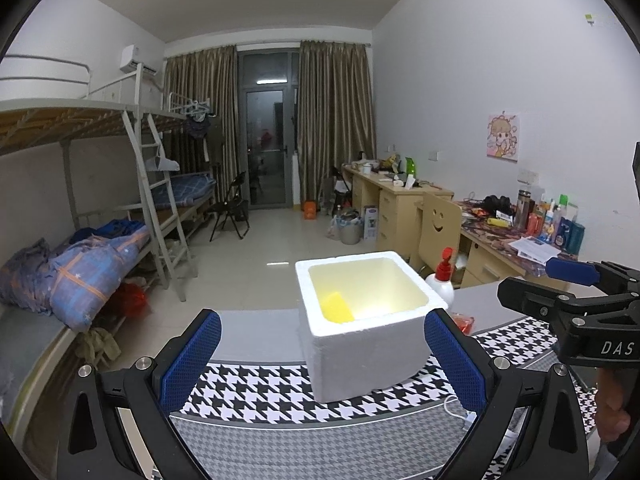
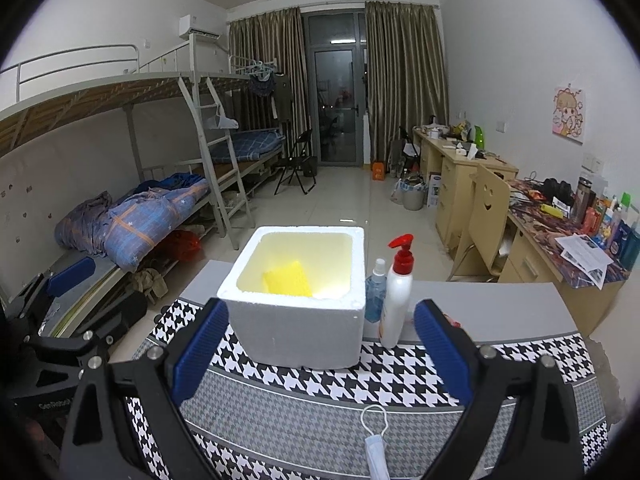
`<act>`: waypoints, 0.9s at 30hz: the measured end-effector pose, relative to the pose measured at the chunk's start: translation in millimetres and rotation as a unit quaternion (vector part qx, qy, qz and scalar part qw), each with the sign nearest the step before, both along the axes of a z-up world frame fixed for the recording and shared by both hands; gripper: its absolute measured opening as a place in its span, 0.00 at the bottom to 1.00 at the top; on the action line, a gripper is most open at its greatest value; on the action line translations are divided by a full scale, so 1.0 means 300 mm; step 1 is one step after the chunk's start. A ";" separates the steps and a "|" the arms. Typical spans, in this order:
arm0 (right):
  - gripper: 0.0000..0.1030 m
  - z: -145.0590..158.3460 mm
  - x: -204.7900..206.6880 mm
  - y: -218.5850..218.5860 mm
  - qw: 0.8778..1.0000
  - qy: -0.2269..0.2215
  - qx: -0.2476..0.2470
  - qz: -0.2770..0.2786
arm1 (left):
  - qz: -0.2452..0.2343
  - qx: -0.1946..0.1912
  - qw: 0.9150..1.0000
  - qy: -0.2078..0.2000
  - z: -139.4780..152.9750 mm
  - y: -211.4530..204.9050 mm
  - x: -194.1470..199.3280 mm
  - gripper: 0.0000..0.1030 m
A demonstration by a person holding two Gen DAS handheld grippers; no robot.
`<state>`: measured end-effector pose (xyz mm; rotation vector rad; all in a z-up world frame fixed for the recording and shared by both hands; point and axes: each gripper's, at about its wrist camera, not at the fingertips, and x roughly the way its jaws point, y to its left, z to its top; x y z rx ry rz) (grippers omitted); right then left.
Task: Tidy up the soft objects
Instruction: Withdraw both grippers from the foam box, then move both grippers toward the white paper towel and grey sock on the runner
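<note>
Right wrist view shows the right gripper (image 2: 320, 356) with its blue-padded fingers spread wide and nothing between them, hovering over the houndstooth cloth (image 2: 400, 380). A folded face mask (image 2: 376, 452) lies on that cloth at the near edge, low between the fingers, its ear loop curling toward the white foam box (image 2: 296, 332). That box stands farther back, open-topped, with a yellow sponge (image 2: 289, 278) already lying on its floor. Just right of the box stand a small blue spray bottle (image 2: 375, 292) and a white pump bottle with a red head (image 2: 396, 300). The left gripper (image 1: 322, 360) is likewise wide apart and empty, aimed at the near wall of the box. The mask looks like the next soft thing to collect; I would lower the right gripper straight down, pinch the pleated body rather than the thin loop, then lift high enough to clear the box rim. Keep the carry left of the pump bottle, which looks tall and easy to tip.
</note>
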<state>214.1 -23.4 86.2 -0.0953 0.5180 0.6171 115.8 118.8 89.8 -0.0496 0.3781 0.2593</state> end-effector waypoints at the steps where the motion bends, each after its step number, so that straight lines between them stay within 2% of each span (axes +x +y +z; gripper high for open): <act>1: 0.94 0.001 -0.007 -0.005 1.000 0.000 0.001 -0.001 | -0.001 -0.001 1.000 -0.001 0.001 -0.003 -0.005 0.99; 27: 0.94 -0.017 -0.172 -0.129 1.000 -0.026 -0.005 -0.010 | -0.039 -0.011 0.999 -0.013 -0.022 -0.143 -0.121 0.99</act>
